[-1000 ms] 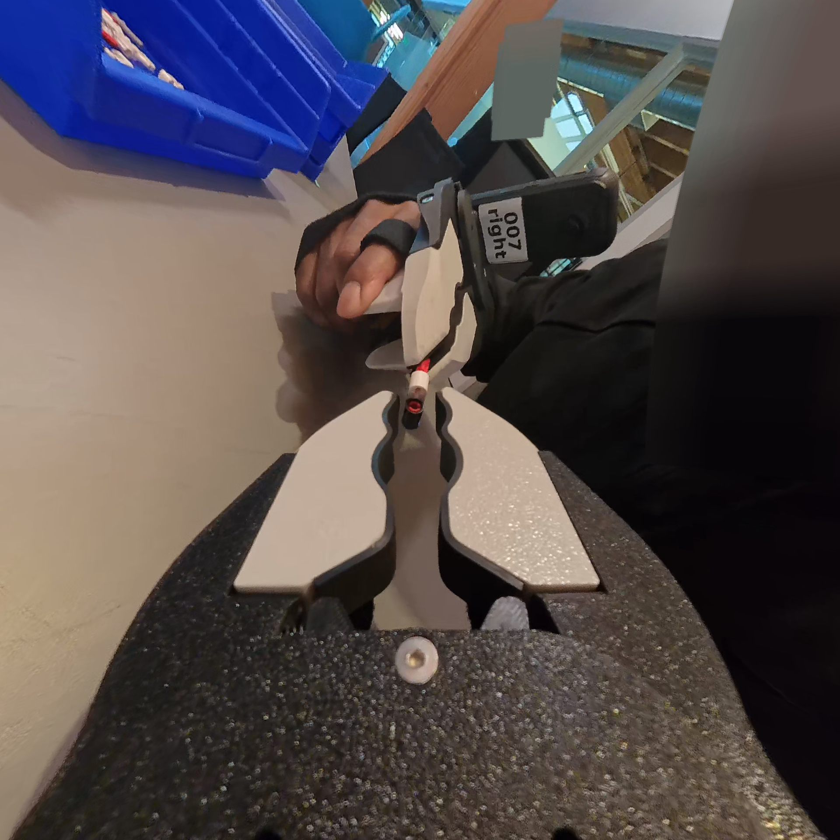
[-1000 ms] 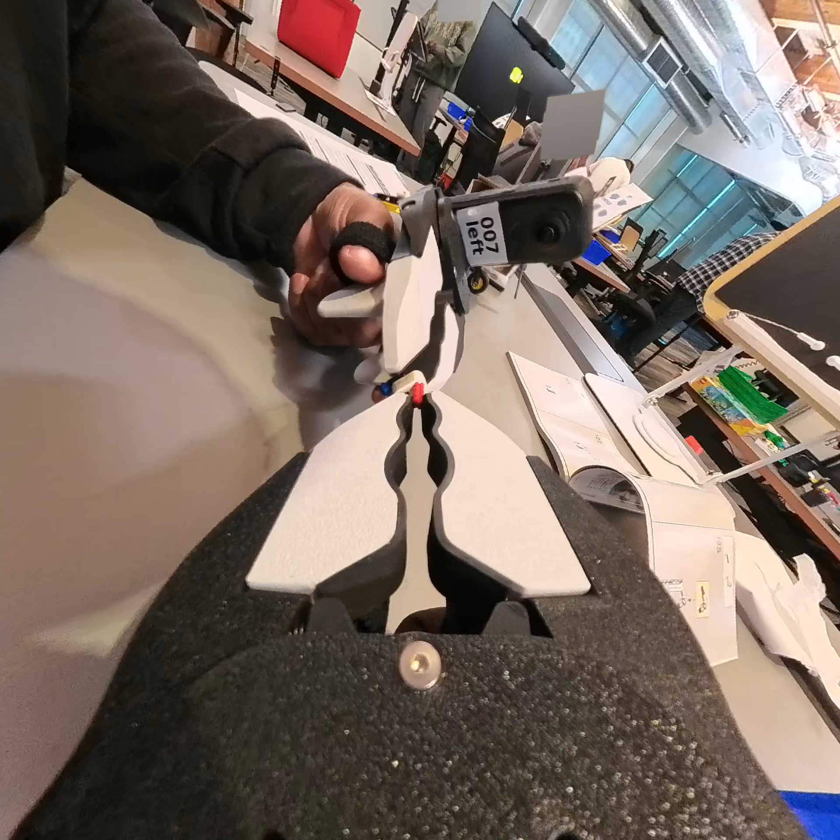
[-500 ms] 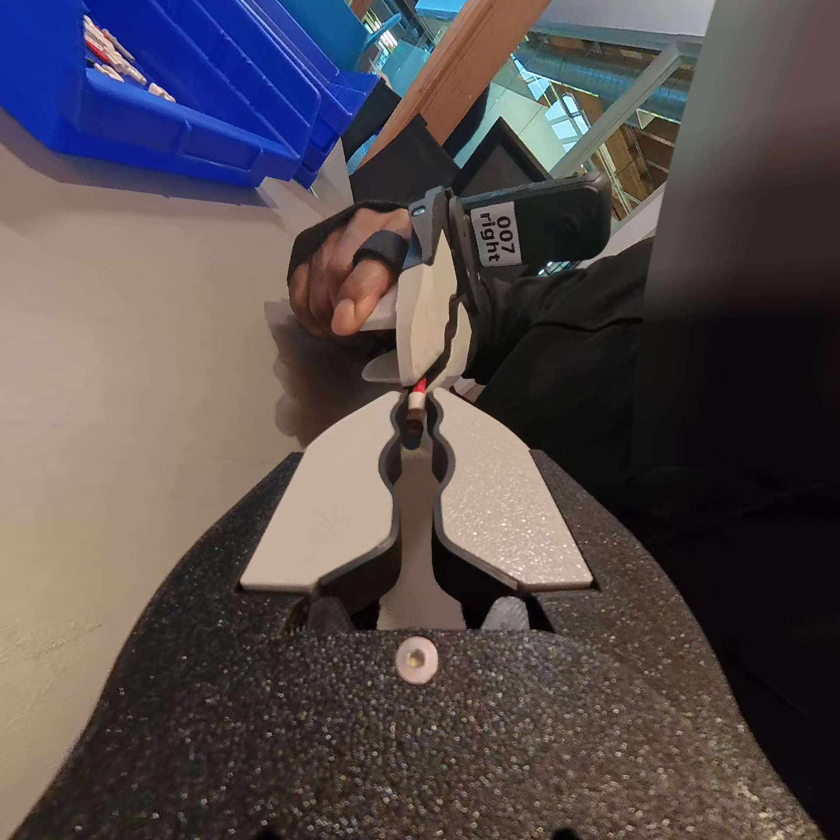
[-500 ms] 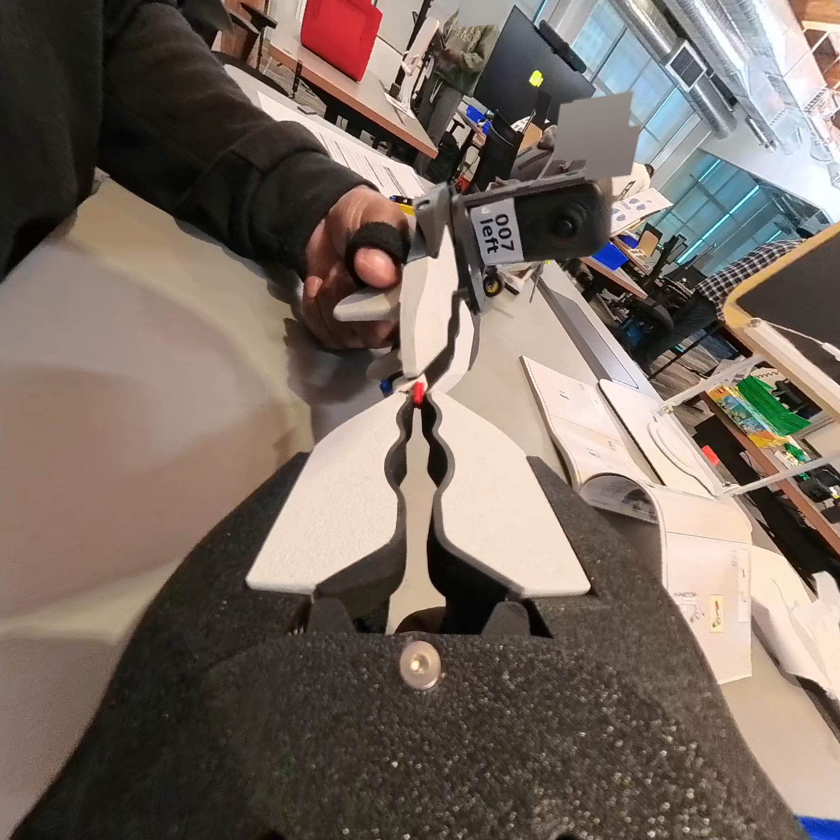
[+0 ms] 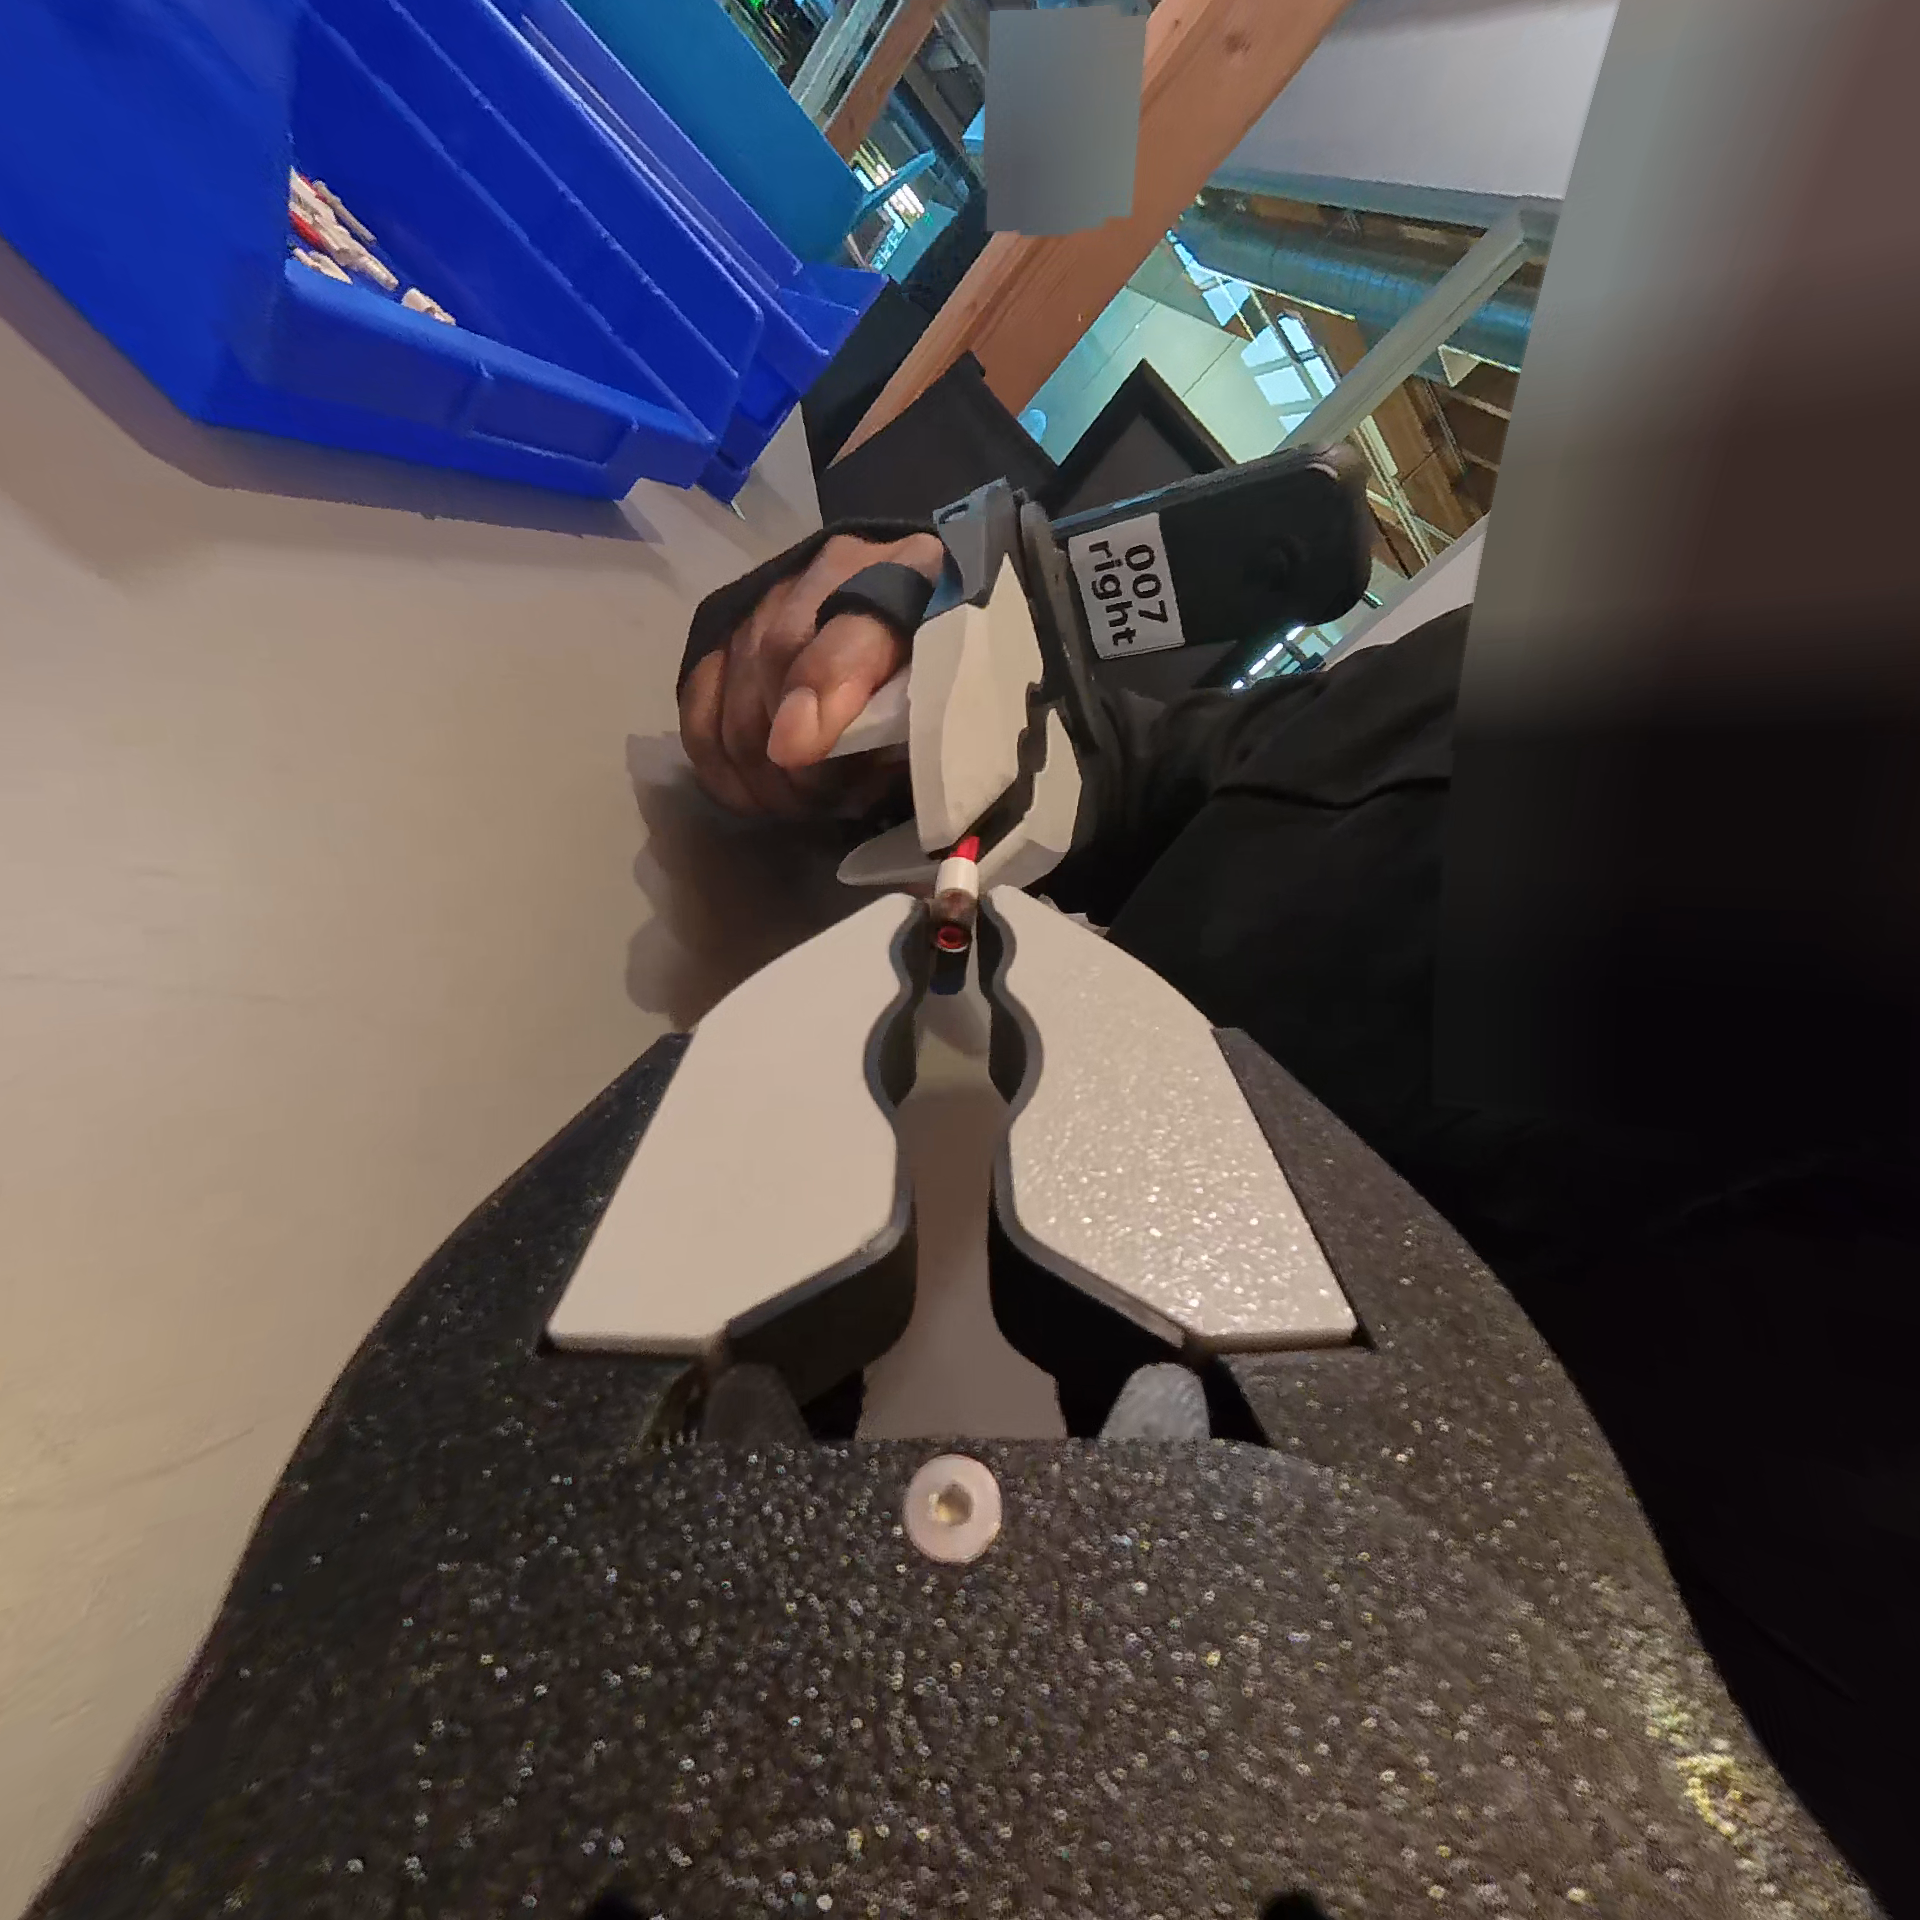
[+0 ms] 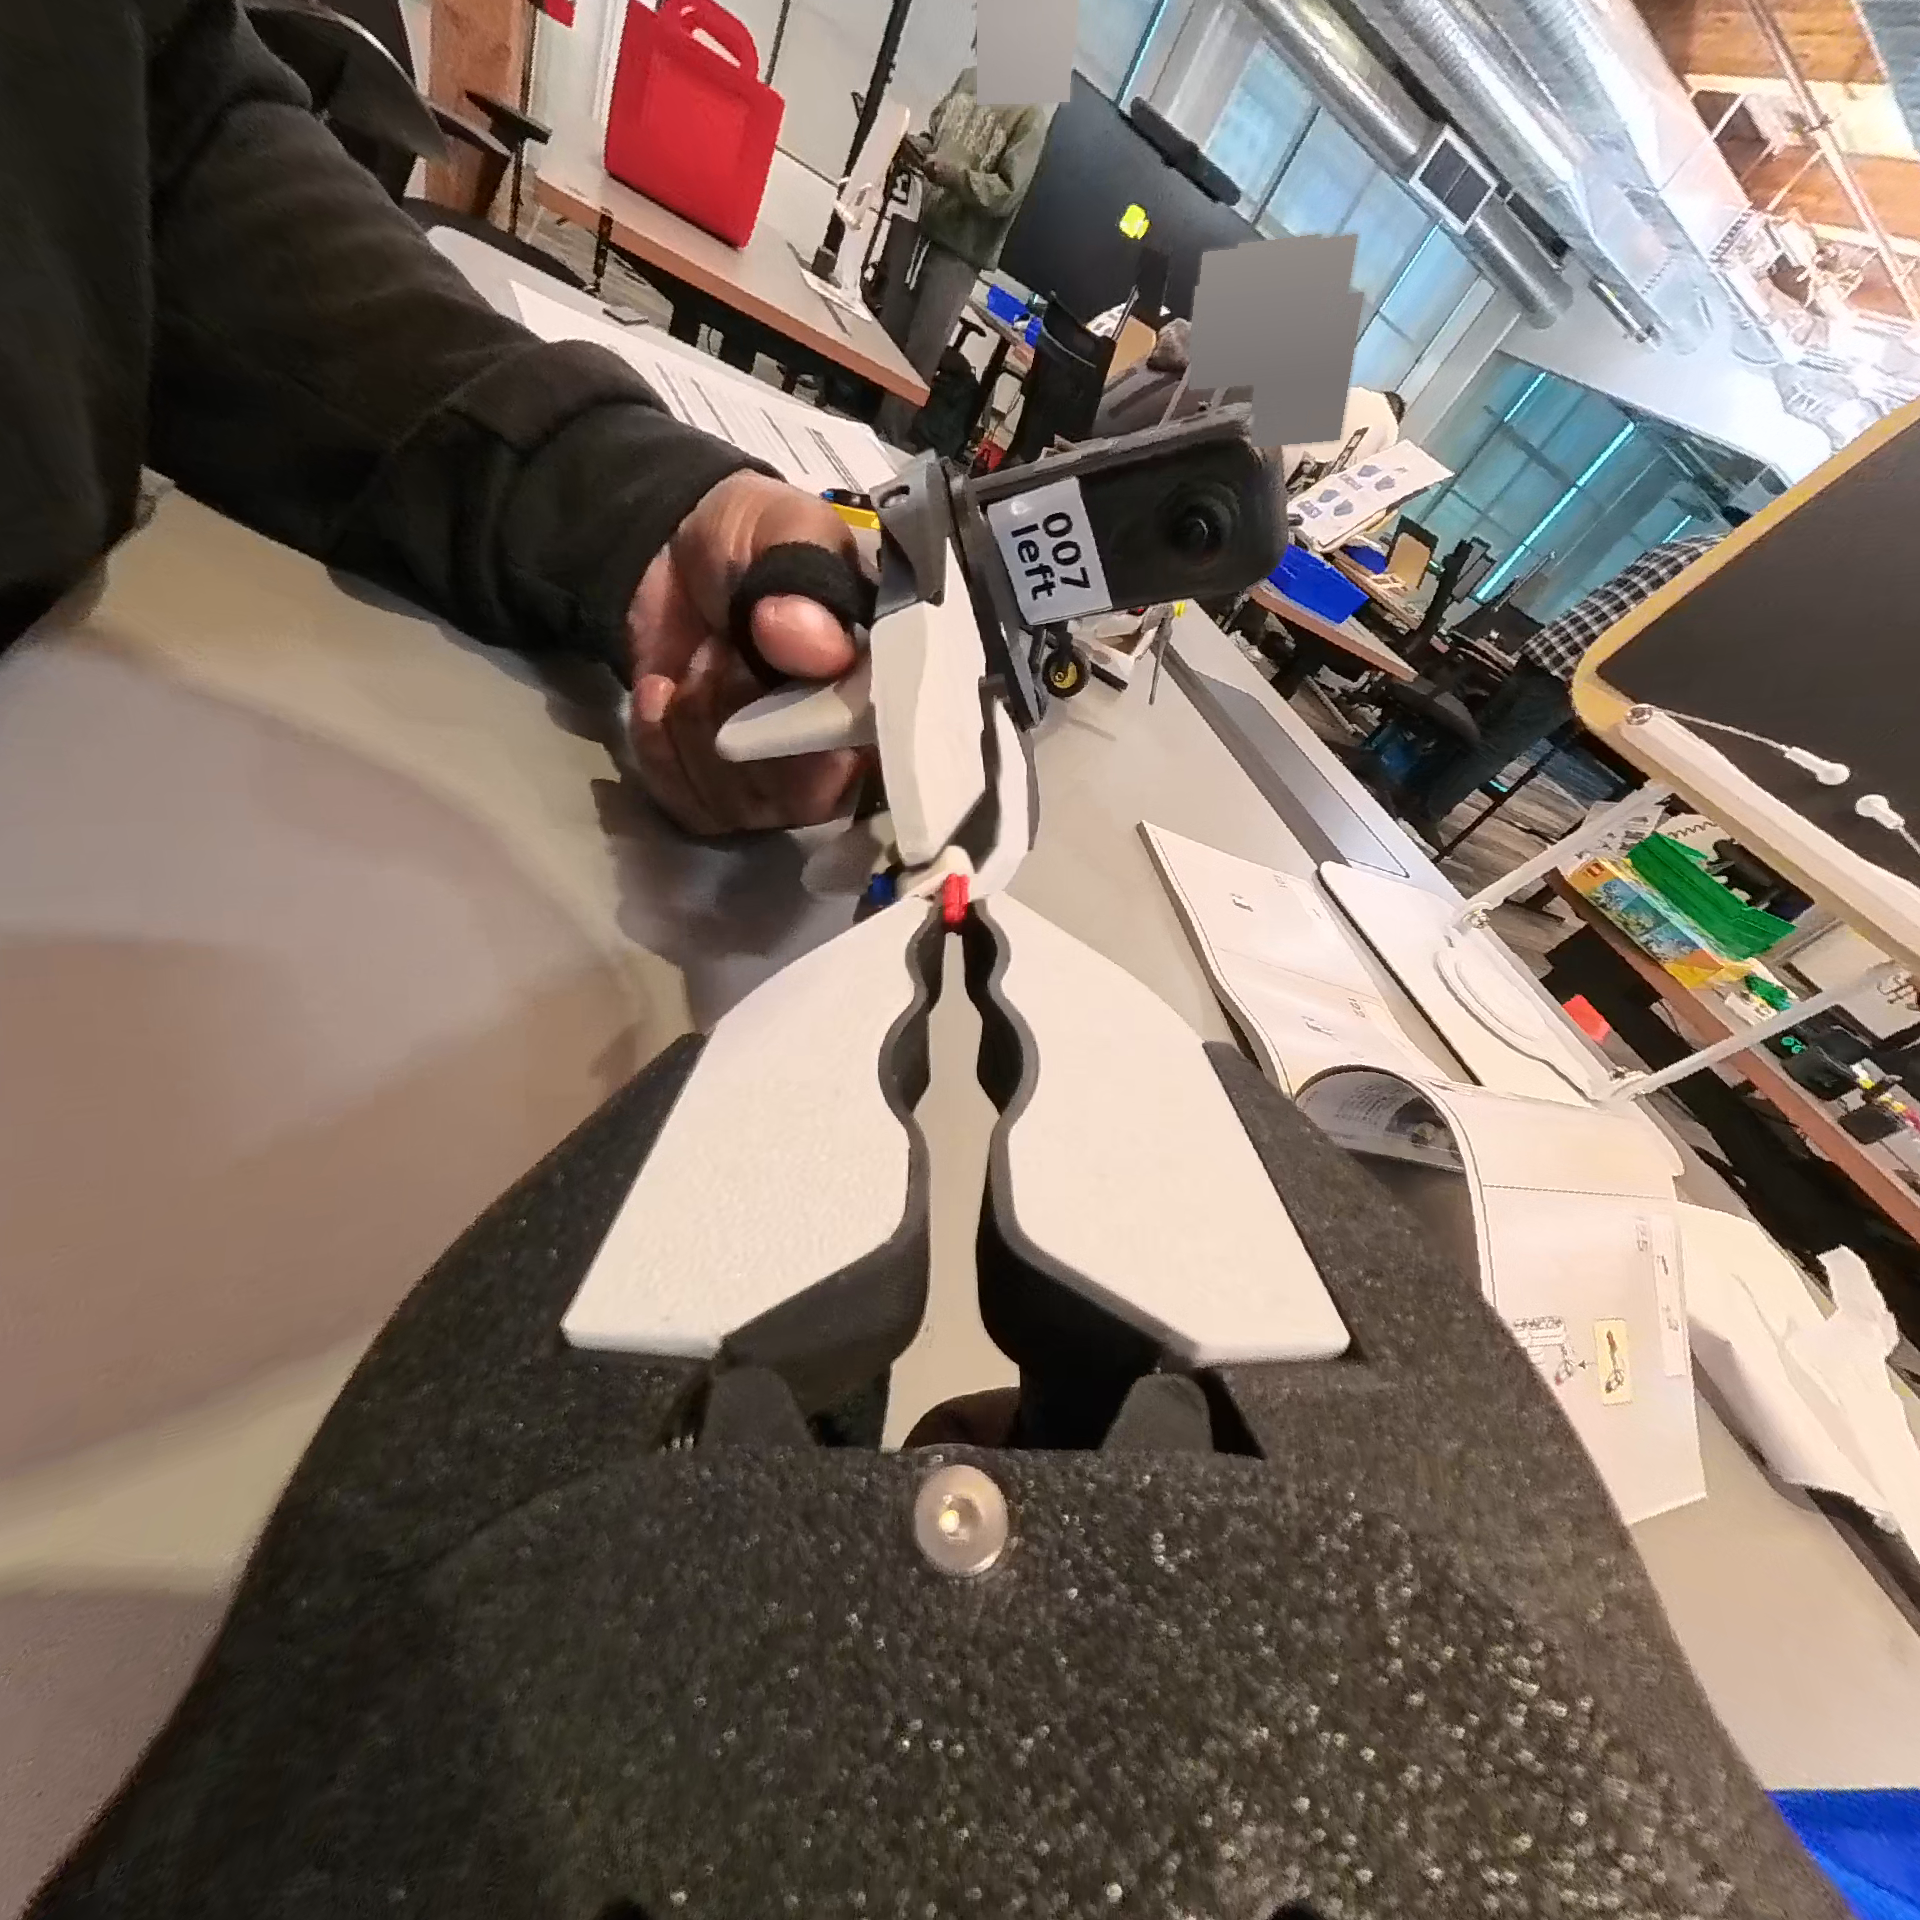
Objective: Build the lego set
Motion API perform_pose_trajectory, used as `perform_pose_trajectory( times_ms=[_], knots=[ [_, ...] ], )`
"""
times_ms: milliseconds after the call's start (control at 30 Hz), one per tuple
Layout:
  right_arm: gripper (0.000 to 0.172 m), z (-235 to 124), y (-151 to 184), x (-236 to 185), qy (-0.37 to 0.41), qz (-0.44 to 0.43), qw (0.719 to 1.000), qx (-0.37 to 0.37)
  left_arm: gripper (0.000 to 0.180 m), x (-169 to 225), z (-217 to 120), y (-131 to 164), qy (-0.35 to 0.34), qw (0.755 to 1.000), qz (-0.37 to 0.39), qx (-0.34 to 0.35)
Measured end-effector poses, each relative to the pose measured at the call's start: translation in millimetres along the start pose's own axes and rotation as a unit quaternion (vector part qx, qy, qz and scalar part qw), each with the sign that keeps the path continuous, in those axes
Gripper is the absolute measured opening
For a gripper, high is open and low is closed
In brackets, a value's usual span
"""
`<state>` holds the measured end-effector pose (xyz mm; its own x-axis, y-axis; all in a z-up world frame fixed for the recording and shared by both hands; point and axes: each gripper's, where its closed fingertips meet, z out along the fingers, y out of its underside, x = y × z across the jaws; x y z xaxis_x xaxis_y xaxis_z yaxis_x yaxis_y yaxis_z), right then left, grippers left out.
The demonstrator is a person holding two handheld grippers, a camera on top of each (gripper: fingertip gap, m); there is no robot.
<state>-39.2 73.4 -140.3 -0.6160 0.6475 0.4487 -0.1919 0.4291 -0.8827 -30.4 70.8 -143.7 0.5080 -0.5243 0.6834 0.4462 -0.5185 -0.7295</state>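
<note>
A small pin-like part joins the two grippers tip to tip above the beige table (image 5: 260, 831). It has a red end (image 5: 967, 847), a white collar (image 5: 957, 879) and a dark end with a red ring (image 5: 949, 928). My left gripper (image 5: 951, 920) is shut on the dark end. My right gripper (image 6: 954, 920) is shut on the red end (image 6: 951, 902). In the right wrist view the left gripper (image 6: 940, 862) holds the white part with a blue tip (image 6: 881, 885) beside it. A hand holds each gripper.
Blue bins (image 5: 468, 416) stand at the table's back left, one with small white and red pieces (image 5: 343, 239). An open booklet (image 6: 1351, 987) and loose sheets lie to the right. A dark-sleeved arm (image 6: 364, 416) crosses the left. Other tables stand behind.
My left jaws have closed from a wider gap onto the part's dark end. My right gripper has stayed shut on the red end. Both grippers have tilted slightly.
</note>
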Motion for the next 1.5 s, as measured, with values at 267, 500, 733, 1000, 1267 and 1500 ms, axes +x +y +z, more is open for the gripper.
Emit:
perform_pose_trajectory(
  times_ms=[267,500,733,1000,1267,1500],
  knots=[
    [0.004,-1.2,-1.6,-9.4,-0.019,-0.04,0.999,-0.004,0.007,5.9,1.3,8.2,0.015,1.0,-0.002,-0.026],
    [0.004,0.4,10.3,-28.5,-0.081,-0.063,0.994,-0.038,0.007,1.3,1.9,30.0,0.004,0.994,-0.035,-0.104],
    [0.004,2.8,12.8,-30.2,-0.083,-0.052,0.994,-0.041,0.006,-0.2,0.9,31.9,0.001,0.993,-0.036,-0.111],
    [0.003,3.0,18.7,-37.5,-0.105,-0.067,0.99,-0.063,0.006,-3.0,3.1,40.9,-0.013,0.989,-0.024,-0.142],
    [0.003,5.6,19.3,-38.0,-0.101,-0.062,0.991,-0.062,0.006,-3.2,4.0,41.1,-0.012,0.989,-0.018,-0.144],
    [0.003,9.4,19.8,-5.2,-0.007,-0.03,0.997,-0.07,0.015,-20.7,-1.3,11.7,-0.059,0.997,-0.03,-0.049]
  ],
)
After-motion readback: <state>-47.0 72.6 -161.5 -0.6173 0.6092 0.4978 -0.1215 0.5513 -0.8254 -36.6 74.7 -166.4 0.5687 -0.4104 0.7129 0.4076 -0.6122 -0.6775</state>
